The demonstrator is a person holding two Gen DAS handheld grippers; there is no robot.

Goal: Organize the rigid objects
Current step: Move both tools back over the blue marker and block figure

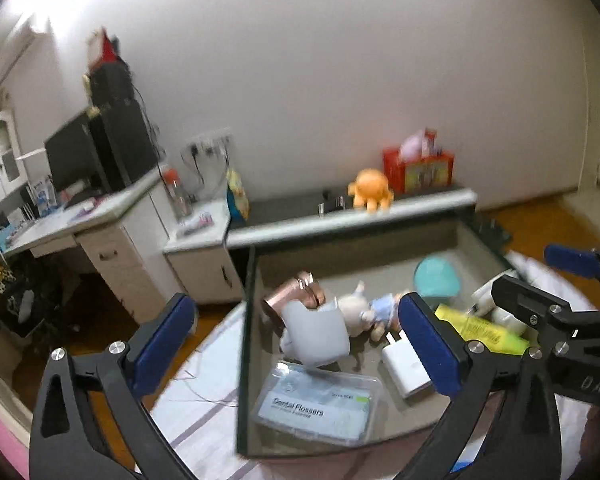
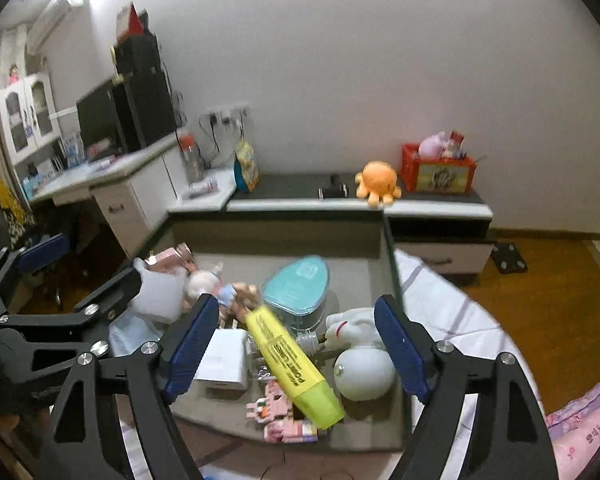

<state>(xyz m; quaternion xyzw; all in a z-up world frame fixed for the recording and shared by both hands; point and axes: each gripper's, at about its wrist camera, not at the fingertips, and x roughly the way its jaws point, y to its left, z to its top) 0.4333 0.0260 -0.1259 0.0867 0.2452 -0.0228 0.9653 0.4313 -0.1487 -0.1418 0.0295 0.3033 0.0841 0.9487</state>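
Note:
A glass-walled tray (image 1: 244, 360) lies on the bed and holds mixed items. In the left wrist view I see a dental flosser box (image 1: 316, 402), a white charger (image 1: 406, 364), a pale cup (image 1: 316, 334), a rose-gold tin (image 1: 294, 300), a small doll (image 1: 374, 312) and a teal case (image 1: 438, 280). My left gripper (image 1: 300, 344) is open above the tray's left part. In the right wrist view a yellow highlighter (image 2: 292, 364) lies over a white plush (image 2: 360, 356), pink block figures (image 2: 280, 416) and the charger (image 2: 224, 360). My right gripper (image 2: 296, 352) is open around the highlighter, not touching it.
The tray (image 2: 396, 280) sits on a pale striped bedsheet (image 2: 440, 308). Behind stands a low cabinet (image 2: 440, 208) with an orange octopus plush (image 2: 378, 184) and a red box (image 2: 436, 170). A desk with a monitor (image 2: 100, 120) is at the left. Wooden floor (image 2: 548, 292) lies to the right.

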